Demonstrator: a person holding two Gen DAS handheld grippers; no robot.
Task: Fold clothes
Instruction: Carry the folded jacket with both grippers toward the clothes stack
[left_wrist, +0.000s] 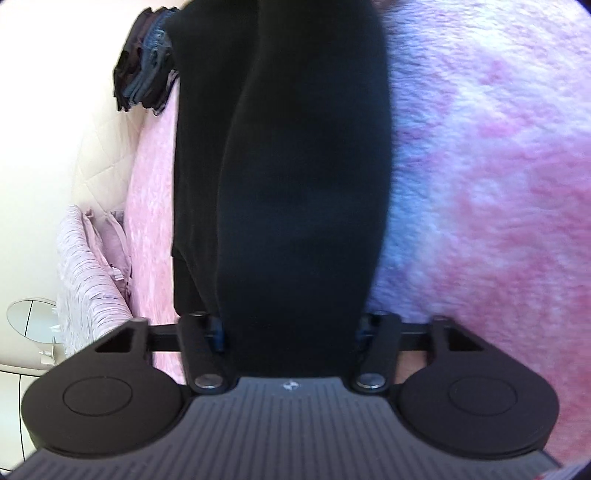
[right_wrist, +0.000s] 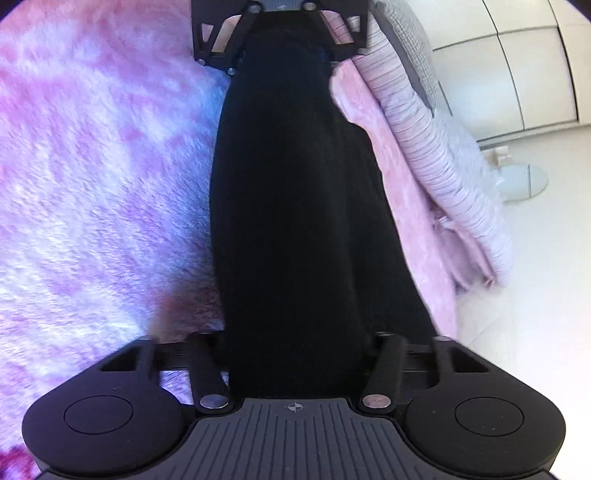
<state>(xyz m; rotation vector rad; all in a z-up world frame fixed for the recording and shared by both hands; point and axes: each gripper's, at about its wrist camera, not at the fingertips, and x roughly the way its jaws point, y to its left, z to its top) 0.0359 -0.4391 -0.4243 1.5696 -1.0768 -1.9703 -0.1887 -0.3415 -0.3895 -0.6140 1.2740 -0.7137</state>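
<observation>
Both tools tilt downward over the bed, facing each other along a black garment (left_wrist: 295, 166) stretched between them. The left tool (left_wrist: 291, 332) has its jaws part closed, pinching one end of the dark cloth; the right tool (right_wrist: 295, 354) grips the other end the same way. The garment hangs just above a fluffy pink-and-purple blanket (left_wrist: 480, 166). A stack of folded dark clothes (left_wrist: 144, 70) sits at the bed's far edge. A striped pink pillow (right_wrist: 436, 147) lies beside the cloth, and white wardrobe doors (right_wrist: 517, 66) stand beyond.
</observation>
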